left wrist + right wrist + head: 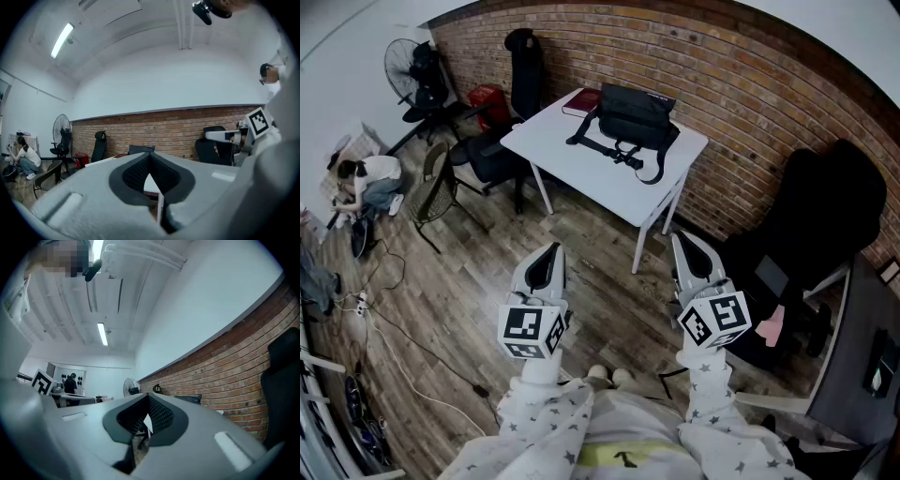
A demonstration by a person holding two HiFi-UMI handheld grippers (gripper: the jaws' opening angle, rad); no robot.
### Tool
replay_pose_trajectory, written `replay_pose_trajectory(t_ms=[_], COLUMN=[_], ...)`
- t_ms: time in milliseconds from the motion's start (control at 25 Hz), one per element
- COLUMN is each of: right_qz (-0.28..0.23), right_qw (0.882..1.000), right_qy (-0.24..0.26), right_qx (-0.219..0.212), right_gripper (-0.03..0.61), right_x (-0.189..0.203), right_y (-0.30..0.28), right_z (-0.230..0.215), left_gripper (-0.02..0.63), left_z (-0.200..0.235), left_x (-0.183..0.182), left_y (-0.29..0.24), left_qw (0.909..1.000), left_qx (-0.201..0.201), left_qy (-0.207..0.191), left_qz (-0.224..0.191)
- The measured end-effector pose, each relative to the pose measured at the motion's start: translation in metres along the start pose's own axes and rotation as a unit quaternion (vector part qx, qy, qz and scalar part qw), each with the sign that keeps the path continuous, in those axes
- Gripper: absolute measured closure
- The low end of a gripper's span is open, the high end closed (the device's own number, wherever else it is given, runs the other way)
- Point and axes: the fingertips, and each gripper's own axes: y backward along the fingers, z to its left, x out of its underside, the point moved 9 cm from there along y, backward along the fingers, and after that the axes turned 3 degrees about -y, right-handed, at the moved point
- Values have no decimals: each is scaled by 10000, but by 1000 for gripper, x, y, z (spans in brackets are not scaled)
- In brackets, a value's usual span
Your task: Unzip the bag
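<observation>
A black bag with a loose strap lies on the white table against the brick wall, far ahead of both grippers. My left gripper and right gripper are held side by side above the wooden floor, well short of the table, both shut with nothing between the jaws. In the left gripper view the bag shows just above the shut jaws, and the right gripper shows at the right. In the right gripper view the bag sits right of the shut jaws.
A dark red book lies at the table's far corner. Black office chairs and a fan stand left of the table; a large black chair is at the right. A person crouches at far left. Cables run over the floor.
</observation>
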Motion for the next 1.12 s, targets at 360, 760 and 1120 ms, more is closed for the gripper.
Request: replay_pose_trajectory(t_ms=[360,760,1120], right_qz=[21,15,106], right_qw=[10000,9999,9996], right_qy=[-45,-113,-182], right_qx=[49,24,-203], right_gripper=[571,570,570], right_x=[-2,3,14], right_y=[-5,-14,-31], right_z=[-6,-30,-43], left_gripper=[615,615,615], left_z=[5,-4,-9], left_x=[-1,0,12], left_y=[-7,-31,-43], left_qw=[10000,10000,9997], left_qx=[-32,-22,-157], left_qy=[1,33,63], left_qz=[14,60,193])
